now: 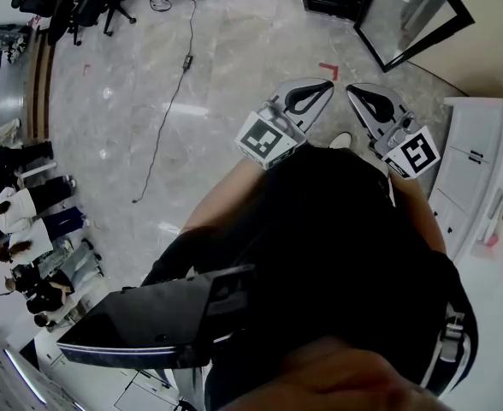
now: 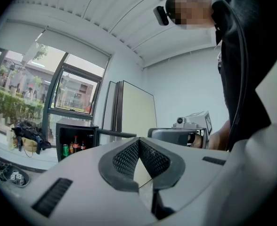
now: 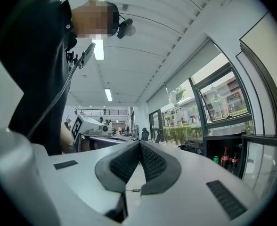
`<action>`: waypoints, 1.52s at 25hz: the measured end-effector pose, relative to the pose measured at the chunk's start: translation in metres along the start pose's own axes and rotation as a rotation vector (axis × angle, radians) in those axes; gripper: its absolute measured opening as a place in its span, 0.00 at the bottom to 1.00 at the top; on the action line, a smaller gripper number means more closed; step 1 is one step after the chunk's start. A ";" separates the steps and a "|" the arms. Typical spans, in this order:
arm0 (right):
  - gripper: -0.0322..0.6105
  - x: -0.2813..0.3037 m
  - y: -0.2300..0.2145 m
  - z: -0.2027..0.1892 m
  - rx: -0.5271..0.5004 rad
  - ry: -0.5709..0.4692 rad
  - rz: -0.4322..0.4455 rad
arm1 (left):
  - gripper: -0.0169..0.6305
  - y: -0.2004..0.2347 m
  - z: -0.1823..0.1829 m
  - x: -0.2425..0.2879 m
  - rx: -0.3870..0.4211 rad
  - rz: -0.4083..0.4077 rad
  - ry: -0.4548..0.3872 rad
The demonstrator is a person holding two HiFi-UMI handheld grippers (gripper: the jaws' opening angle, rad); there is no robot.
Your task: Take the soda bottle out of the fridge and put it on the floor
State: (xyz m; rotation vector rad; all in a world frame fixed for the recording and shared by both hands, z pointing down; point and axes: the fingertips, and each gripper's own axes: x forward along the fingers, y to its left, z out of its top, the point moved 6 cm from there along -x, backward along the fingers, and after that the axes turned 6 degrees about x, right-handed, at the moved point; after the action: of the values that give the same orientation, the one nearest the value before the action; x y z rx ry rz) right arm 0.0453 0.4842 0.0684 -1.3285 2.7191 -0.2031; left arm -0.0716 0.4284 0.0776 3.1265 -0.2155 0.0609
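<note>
Soda bottle [image 2: 75,144] stands among drinks inside open fridge [image 2: 77,126], mid-left of left gripper view, well apart from both grippers. Left gripper [image 2: 138,142] clenched, empty. Right gripper [image 3: 139,145] clenched, empty. Step, as judged: approach not begun. Next: close distance to fridge, spread jaws, reach bottle.

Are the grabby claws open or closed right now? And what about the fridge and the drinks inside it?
Left gripper: shut, nothing between its jaws.
Right gripper: shut, empty.
Fridge: open, drinks inside.
Fridge door: swung wide open.
Bottles: upright inside the fridge, not taken out yet.
Green can: upright inside the fridge, beside the bottles.
</note>
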 end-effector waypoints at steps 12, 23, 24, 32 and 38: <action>0.07 -0.011 -0.044 -0.004 0.041 0.019 0.050 | 0.02 0.000 -0.002 0.033 0.000 0.083 -0.003; 0.07 0.054 -0.094 -0.004 0.069 -0.012 -0.076 | 0.02 0.094 -0.007 0.034 -0.012 0.076 -0.012; 0.07 0.060 -0.100 -0.004 0.065 -0.011 -0.088 | 0.02 0.103 -0.007 0.036 -0.011 0.071 -0.011; 0.07 0.123 -0.143 -0.007 0.065 -0.007 -0.163 | 0.02 0.187 -0.011 0.046 -0.016 0.001 -0.011; 0.07 0.158 -0.162 -0.016 0.075 0.001 -0.219 | 0.02 0.233 -0.022 0.052 -0.031 -0.021 0.046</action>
State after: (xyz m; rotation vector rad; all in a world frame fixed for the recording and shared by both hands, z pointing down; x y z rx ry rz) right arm 0.0719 0.2613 0.1053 -1.6023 2.5355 -0.3197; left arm -0.0534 0.1903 0.1027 3.0923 -0.1809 0.1281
